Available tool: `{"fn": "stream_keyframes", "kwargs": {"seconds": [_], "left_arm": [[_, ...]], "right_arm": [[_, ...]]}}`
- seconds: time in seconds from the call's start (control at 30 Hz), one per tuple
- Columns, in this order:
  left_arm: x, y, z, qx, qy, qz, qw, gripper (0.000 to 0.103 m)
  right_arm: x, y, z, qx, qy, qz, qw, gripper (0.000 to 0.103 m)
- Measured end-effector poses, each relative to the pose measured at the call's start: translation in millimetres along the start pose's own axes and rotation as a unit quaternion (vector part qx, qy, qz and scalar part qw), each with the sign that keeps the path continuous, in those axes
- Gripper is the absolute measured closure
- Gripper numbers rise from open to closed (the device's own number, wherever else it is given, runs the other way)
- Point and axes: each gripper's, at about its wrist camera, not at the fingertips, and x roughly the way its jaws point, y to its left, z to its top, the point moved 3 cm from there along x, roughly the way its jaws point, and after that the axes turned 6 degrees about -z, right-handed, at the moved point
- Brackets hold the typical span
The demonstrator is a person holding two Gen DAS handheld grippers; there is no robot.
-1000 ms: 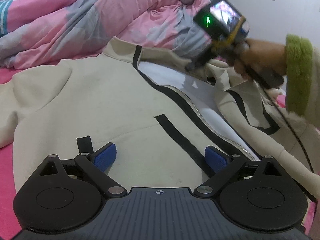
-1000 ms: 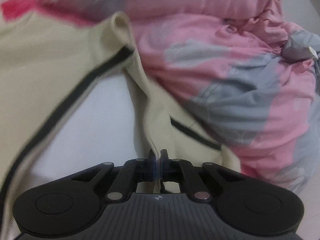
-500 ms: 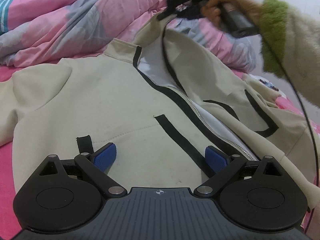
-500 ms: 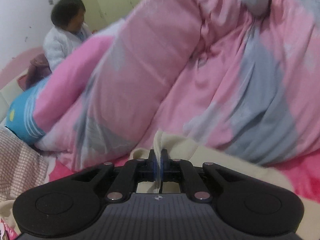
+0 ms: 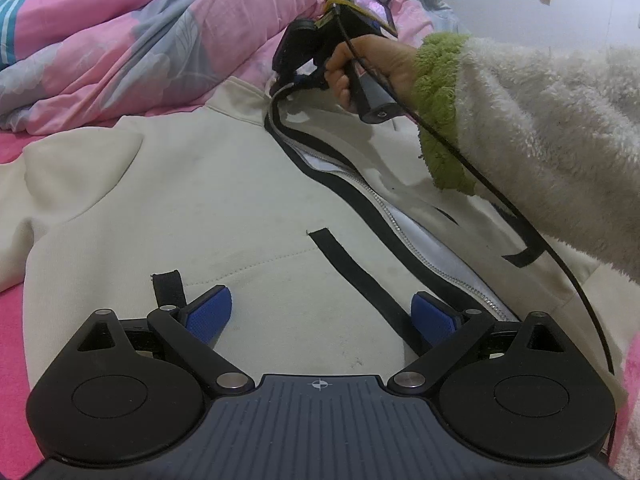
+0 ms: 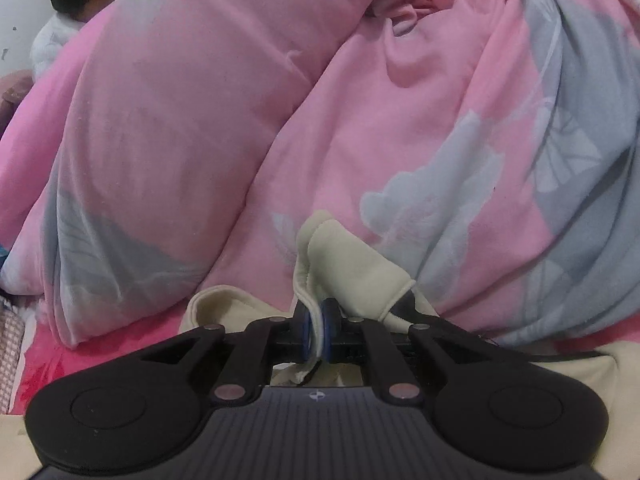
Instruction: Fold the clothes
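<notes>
Crowding the jacket [image 5: 208,200] collar: heaped pink quilt [image 6: 248,120], just beyond.

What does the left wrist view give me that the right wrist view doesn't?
Only the left wrist view: the cream jacket spread flat, its black-trimmed zipper, the open left gripper over it, and the hand carrying the right gripper. Only the right wrist view: the right gripper, jaws opening, with the collar edge between its pads, and a person in the background. Both show the pink quilt.
</notes>
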Motion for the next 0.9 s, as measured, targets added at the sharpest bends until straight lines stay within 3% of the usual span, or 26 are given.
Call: {"fn": "stream_keyframes", "kwargs": {"seconds": [0.03,0.1,0.33,0.4,0.53,0.7,0.83,0.87,0.9], "left_arm": [[0,0,0,-0.004,0.001,-0.002,1.0,0.005],[-1,1,0,-0.006,0.0,-0.003,1.0,0.005],[-2,3,0,-0.012,-0.002,-0.007,0.9999,0.005],[-3,4,0,-0.013,-0.003,-0.008,0.9999,0.005],[-3,5,0,-0.014,-0.003,-0.008,0.9999,0.005],[-4,7,0,-0.018,-0.005,-0.011,0.9998,0.005],[-4,8,0,-0.02,-0.006,-0.013,0.9997,0.005],[-4,8,0,-0.02,-0.006,-0.013,0.9997,0.005],[-5,8,0,-0.02,-0.007,-0.014,0.9997,0.005]], "right_arm": [[-9,0,1,0.0,-0.006,0.004,1.0,0.087],[-26,-1,2,-0.001,-0.018,0.013,1.0,0.063],[-147,-18,2,-0.038,-0.103,-0.002,0.994,0.059],[-183,-20,-10,-0.063,-0.108,0.007,0.992,0.059],[-226,2,-63,-0.149,-0.058,0.0,0.987,0.06],[-236,19,-168,-0.224,0.032,-0.018,0.974,0.06],[-241,16,-240,-0.263,0.071,-0.056,0.961,0.06],[-240,12,-248,-0.262,0.073,-0.065,0.96,0.062],[-239,7,-251,-0.255,0.072,-0.065,0.962,0.072]]}}
